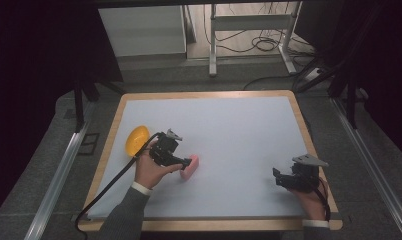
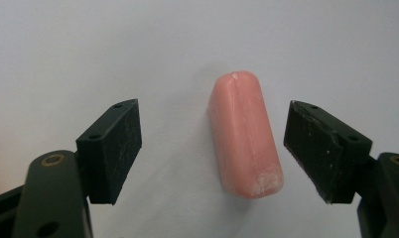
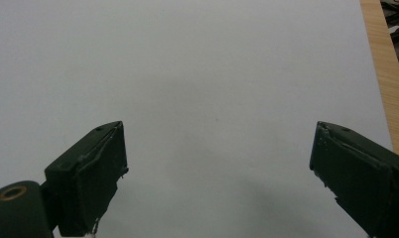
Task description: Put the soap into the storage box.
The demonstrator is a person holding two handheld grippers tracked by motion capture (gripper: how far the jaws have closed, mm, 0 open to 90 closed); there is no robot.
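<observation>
Pink soap bar lies on the desk between the wide-spread jaws of the left gripper, nearer the right jaw and touching neither, its long axis running straight away from the gripper, so closing would likely pinch its long sides. Right gripper, jaws also wide and empty, hovers well apart near the desk's right edge; a yellow bowl sits just left of the left hand.

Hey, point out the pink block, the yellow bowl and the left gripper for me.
pink block [image 2: 244, 136]: left gripper view, middle of its top face.
yellow bowl [image 1: 137, 139]: high view, centre of its rounded surface.
left gripper [image 2: 212, 148]: left gripper view, midway between its open jaws.
</observation>
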